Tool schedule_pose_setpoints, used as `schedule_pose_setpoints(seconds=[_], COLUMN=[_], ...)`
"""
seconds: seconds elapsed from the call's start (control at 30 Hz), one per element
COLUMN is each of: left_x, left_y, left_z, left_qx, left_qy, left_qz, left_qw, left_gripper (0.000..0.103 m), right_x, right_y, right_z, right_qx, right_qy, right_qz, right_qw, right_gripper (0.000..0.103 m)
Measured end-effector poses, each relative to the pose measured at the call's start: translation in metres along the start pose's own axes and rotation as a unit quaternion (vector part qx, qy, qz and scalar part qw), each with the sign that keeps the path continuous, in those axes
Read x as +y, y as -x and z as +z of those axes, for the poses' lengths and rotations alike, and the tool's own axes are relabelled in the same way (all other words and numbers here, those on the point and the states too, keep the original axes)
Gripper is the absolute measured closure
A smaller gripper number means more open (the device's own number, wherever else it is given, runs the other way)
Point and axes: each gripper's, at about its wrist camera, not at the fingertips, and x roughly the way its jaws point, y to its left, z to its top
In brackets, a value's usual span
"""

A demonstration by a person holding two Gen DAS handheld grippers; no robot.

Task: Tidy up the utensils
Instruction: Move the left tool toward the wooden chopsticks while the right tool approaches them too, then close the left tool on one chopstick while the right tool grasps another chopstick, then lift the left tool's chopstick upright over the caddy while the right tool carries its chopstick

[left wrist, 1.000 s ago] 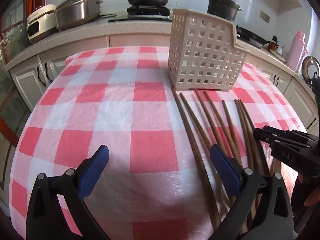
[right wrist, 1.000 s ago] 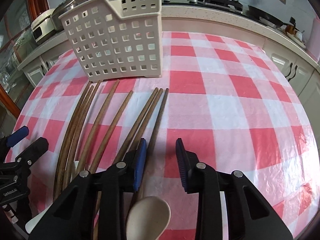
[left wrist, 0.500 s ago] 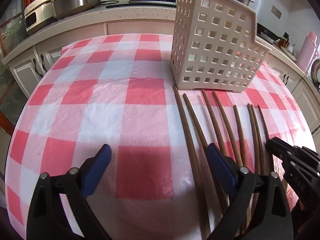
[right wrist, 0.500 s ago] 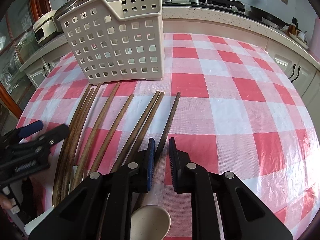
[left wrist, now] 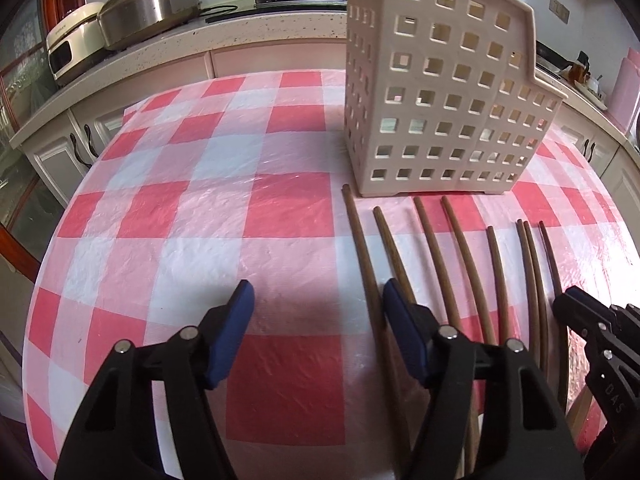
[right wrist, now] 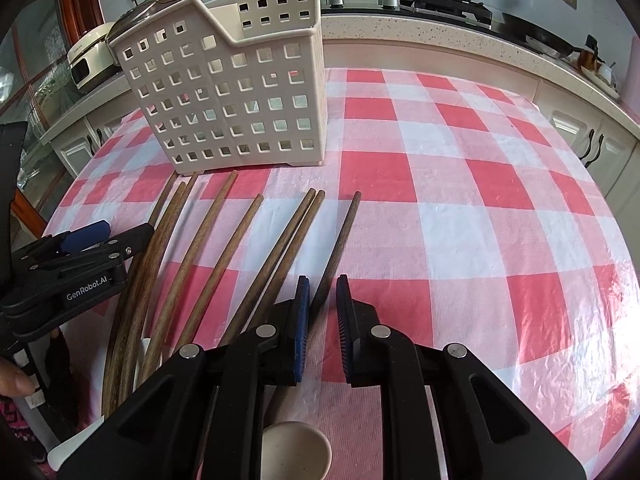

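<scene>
Nothing looks sorted yet, as far as I can judge: the perforated caddy (right wrist: 224, 96) stands upright at the far side of the table, and through its square holes I make out no utensil inside. All the wooden chopsticks (right wrist: 224, 240) lie fanned on the checked tablecloth (right wrist: 460, 208) just near of it, tips pointing toward its base.

My right gripper (right wrist: 322, 320) has its blue pads narrowed around the rightmost chopstick (right wrist: 340, 240), which runs between them; a slim gap shows on either side, so I am closing on it but not yet clamped. My left gripper (left wrist: 316, 320) is spread wide, holding nothing, with the leftmost chopstick (left wrist: 362, 256) running beside its right finger.

The sticks are long, round, dark brown with a visible grain, some slightly bowed. The caddy is cream plastic, rigid, stepped at the rim. The cloth is red-and-white under a crinkly clear film. A pale spoon bowl (right wrist: 296, 452) sits nearest me.
</scene>
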Motion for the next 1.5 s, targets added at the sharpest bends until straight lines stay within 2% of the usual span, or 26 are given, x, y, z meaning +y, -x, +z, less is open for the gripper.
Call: schedule_pose_setpoints(seconds=[0.17, 0.23, 0.27, 0.3, 0.33, 0.47, 0.53, 0.7, 1.13, 1.37, 1.5], left_x=[-0.001, -0.003, -0.004, -0.004, -0.003, 0.004, 0.007, 0.014, 0.024, 0.026, 0.028], left_y=[-0.001, 0.0, 0.002, 0.002, 0.003, 0.006, 0.009, 0.033, 0.129, 0.181, 0.198], left_z=[0.002, 0.003, 0.002, 0.002, 0.002, -0.001, -0.004, -0.008, -0.022, -0.037, -0.045], left_qx=[0.004, 0.002, 0.001, 0.001, 0.003, 0.005, -0.001, -0.034, -0.139, -0.192, -0.206], left_qy=[0.0, -0.007, -0.011, -0.011, -0.01, 0.006, 0.012, 0.022, 0.021, 0.016, 0.014], left_qz=[0.003, -0.004, -0.005, -0.009, -0.016, -0.047, -0.051, -0.064, -0.066, -0.061, -0.06], left_qw=[1.0, 1.0, 0.9999, 0.9999, 0.9998, 0.9989, 0.9986, 0.9971, 0.9878, 0.9794, 0.9766], left_gripper=[0.046, 0.059, 0.078, 0.089, 0.093, 0.095, 0.096, 0.097, 0.097, 0.097, 0.097], right_x=[0.001, 0.001, 0.001, 0.0, -0.001, -0.005, -0.007, -0.006, 0.008, 0.018, 0.025], right_y=[-0.003, -0.004, -0.004, -0.004, -0.003, 0.003, 0.011, 0.038, 0.121, 0.154, 0.17], right_z=[0.003, 0.004, 0.004, 0.004, 0.004, 0.003, 0.002, 0.002, -0.004, -0.013, -0.02], right_qx=[0.0, -0.003, -0.004, -0.006, -0.006, -0.022, -0.037, -0.083, -0.185, -0.216, -0.229], right_qy=[-0.001, -0.003, -0.004, -0.008, -0.014, -0.036, -0.047, -0.062, -0.045, -0.026, -0.011], right_qz=[-0.006, -0.008, -0.008, -0.007, -0.004, 0.012, 0.022, 0.046, 0.07, 0.067, 0.061], right_qw=[1.0, 1.0, 1.0, 1.0, 1.0, 0.999, 0.998, 0.994, 0.979, 0.974, 0.971], right_gripper=[0.091, 0.092, 0.092, 0.092, 0.093, 0.093, 0.094, 0.094, 0.094, 0.094, 0.094])
